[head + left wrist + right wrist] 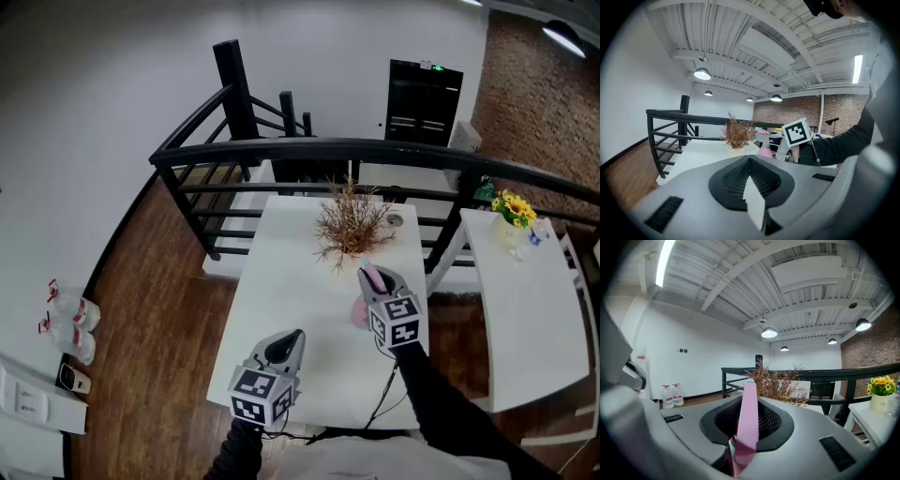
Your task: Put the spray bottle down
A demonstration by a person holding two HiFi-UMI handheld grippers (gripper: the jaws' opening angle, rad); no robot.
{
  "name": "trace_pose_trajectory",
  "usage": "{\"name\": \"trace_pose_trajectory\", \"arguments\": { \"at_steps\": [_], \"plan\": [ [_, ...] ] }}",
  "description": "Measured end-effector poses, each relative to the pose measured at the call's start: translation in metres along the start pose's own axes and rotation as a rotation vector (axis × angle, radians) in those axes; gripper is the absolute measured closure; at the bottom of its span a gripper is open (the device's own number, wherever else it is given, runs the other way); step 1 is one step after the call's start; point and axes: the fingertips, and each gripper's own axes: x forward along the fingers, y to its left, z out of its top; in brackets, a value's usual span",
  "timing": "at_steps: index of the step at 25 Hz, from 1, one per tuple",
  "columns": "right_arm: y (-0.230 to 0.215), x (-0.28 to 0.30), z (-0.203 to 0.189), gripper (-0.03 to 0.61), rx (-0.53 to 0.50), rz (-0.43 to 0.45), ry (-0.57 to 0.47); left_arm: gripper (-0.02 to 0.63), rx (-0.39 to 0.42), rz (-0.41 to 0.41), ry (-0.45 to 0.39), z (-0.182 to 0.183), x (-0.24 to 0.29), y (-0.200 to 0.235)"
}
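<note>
the right gripper (746,430) pinches the pink spray bottle (749,408) by its top, the pink head standing up between the jaws. the bottle's body hangs under the gripper over the white table (281,281), near its right edge; whether its base touches the tabletop i cannot tell. just beyond it stands a pot of dried twigs (349,225). the left gripper (287,342) hovers nearer the person, jaws pressed together on nothing.

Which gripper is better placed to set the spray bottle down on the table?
Right. The right gripper grips the pink spray bottle above the white table; the left gripper is shut, holding nothing.
</note>
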Motion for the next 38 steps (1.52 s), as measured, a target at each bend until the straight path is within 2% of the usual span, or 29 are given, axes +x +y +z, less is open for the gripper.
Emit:
{"name": "trace_pose_trajectory", "arguments": {
  "at_steps": [6,12,23,26,29,33,38],
  "plan": [
    [-0.002,0.04,-0.02,0.535,-0.088,-0.052,0.016,0.621,0.007,0.021,0.008,-0.01,-0.008,0.007],
    [-0.007,0.05,-0.037,0.535,-0.051,-0.067,0.012,0.621,-0.005,0.047,0.019,-0.018,-0.006,0.022],
    [-0.007,0.052,-0.04,0.534,-0.069,-0.06,0.002,0.621,-0.001,0.029,0.022,-0.016,0.002,0.017],
    [-0.006,0.05,-0.04,0.499,-0.045,-0.053,0.001,0.621,0.0,0.029,0.024,-0.015,0.0,0.016],
    [-0.001,0.049,-0.042,0.403,-0.032,-0.021,0.019,0.621,0.004,0.029,0.025,-0.013,0.0,0.015],
    [0.002,0.045,-0.049,0.382,-0.021,-0.016,0.042,0.621,0.006,0.024,0.022,-0.012,-0.002,0.014],
    [-0.004,0.032,-0.042,0.336,-0.002,-0.035,0.021,0.621,0.004,0.021,0.022,-0.012,-0.001,0.011]
  ]
}}
